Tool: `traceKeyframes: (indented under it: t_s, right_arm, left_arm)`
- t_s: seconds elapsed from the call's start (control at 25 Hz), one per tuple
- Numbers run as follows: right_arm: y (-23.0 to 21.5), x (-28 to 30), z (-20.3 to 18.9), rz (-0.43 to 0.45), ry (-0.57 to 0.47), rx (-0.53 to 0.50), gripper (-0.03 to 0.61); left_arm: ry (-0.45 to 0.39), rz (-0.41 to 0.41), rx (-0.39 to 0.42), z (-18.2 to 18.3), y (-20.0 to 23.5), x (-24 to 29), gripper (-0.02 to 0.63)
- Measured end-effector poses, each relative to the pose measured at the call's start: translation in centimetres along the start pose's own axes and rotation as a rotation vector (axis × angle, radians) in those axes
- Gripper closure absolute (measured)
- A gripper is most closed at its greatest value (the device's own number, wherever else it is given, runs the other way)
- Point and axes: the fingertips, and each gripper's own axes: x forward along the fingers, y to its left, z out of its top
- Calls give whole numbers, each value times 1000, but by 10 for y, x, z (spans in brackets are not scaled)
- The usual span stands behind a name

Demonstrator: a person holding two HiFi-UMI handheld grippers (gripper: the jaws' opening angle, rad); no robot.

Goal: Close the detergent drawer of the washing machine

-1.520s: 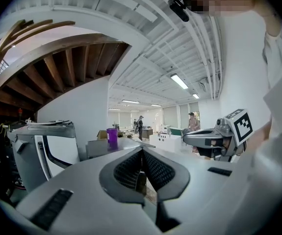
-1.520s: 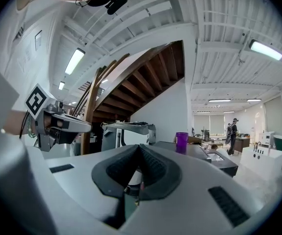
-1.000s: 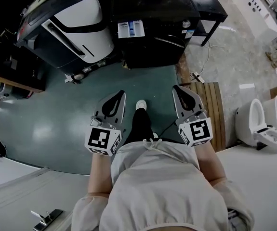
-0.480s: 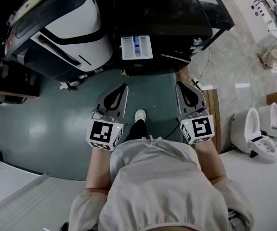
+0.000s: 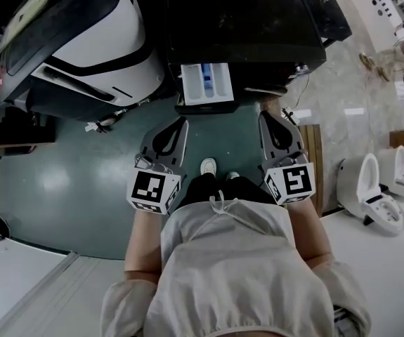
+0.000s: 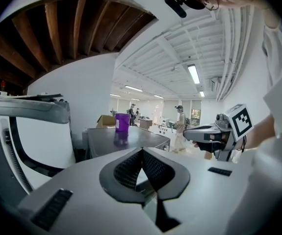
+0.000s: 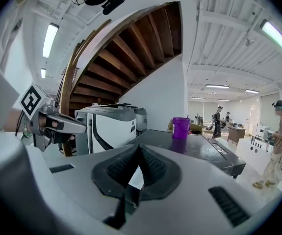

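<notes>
The black washing machine (image 5: 244,27) stands straight ahead at the top of the head view. Its white detergent drawer (image 5: 206,83), with a blue compartment, sticks out of the front, pulled open. My left gripper (image 5: 182,120) is shut and empty, its tip just below the drawer's left front corner. My right gripper (image 5: 265,116) is also shut and empty, to the right of the drawer and below the machine's front. In the left gripper view the jaws (image 6: 141,150) meet at the tip; in the right gripper view the jaws (image 7: 139,147) meet too. Neither touches the drawer.
A white and black appliance (image 5: 89,41) stands left of the washing machine. A purple cup (image 7: 181,128) sits on the black machine's top. A wooden slatted board (image 5: 314,163) and white toilets (image 5: 370,195) lie to the right. People stand far back (image 7: 279,131).
The person has stepped toward the washing machine. The open drawer now lies much closer to both gripper tips. Both grippers stay shut.
</notes>
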Motion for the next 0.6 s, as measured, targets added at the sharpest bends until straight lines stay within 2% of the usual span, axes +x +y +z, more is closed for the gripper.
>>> traceKeyframes:
  t_s: [0.24,0.6]
  right_arm:
    - [-10,25,-26,51,42,9,574]
    - [-19,59,-86,149,113,-25,574]
  left_arm:
    - [90,35,-56,-42,12,24,595]
    - [148,79,-133,-115,8,65,595]
